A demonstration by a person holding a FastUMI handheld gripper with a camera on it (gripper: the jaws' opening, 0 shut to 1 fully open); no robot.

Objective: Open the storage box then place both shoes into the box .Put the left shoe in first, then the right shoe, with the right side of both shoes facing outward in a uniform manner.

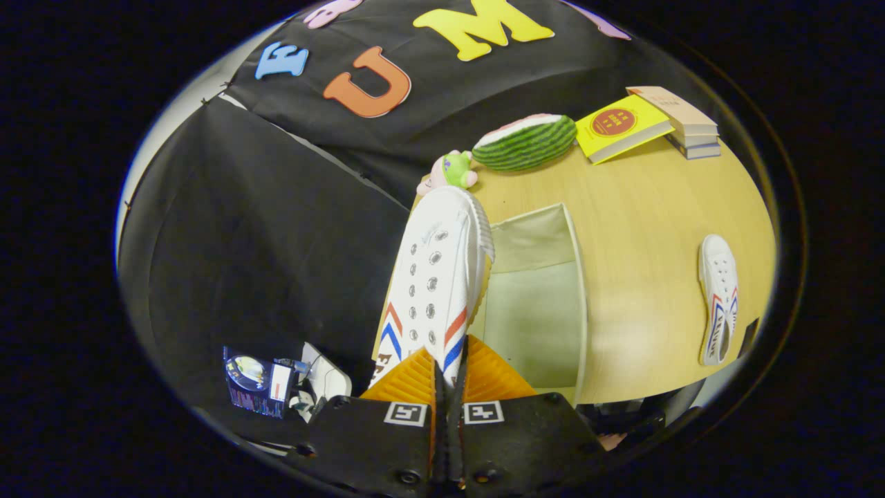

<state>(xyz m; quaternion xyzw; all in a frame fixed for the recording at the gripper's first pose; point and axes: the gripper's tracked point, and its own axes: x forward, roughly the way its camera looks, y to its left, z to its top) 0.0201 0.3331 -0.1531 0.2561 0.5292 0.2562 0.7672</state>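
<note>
While the gripper (451, 373) is clamped on the heel end of a white canvas sneaker (435, 277), the shoe sticks out straight ahead of the fingers, toe pointing away, lifted over the table's near edge and just beside the open storage box (539, 304). Both fingers press the thin canvas collar, almost closed on each other, so the grasp is on fabric, not the sole. Red and blue chevron stripes sit right by the fingertips; eyelet rows run up the top, no laces visible.

Box is a pale fabric bin, lid off or folded back, inside empty, standing on the wooden table (643, 207). Second sneaker (718, 297) lies flat on the table well apart from the box, on the other side from the held shoe.

Handling guess: shoe looks light, upper soft and floppy, rubber sole stiffer. Held by the heel collar, it will likely droop or swing at the toe, and canvas could slip from a pinch. Heel collar or tongue edge look like the only thin spots the fingers can close on. Box walls look soft too and may give if bumped.

Clutter beyond: watermelon-slice plush (525, 142), small green plush toy (453, 169), yellow book (622, 126), stacked books (681, 121).
</note>
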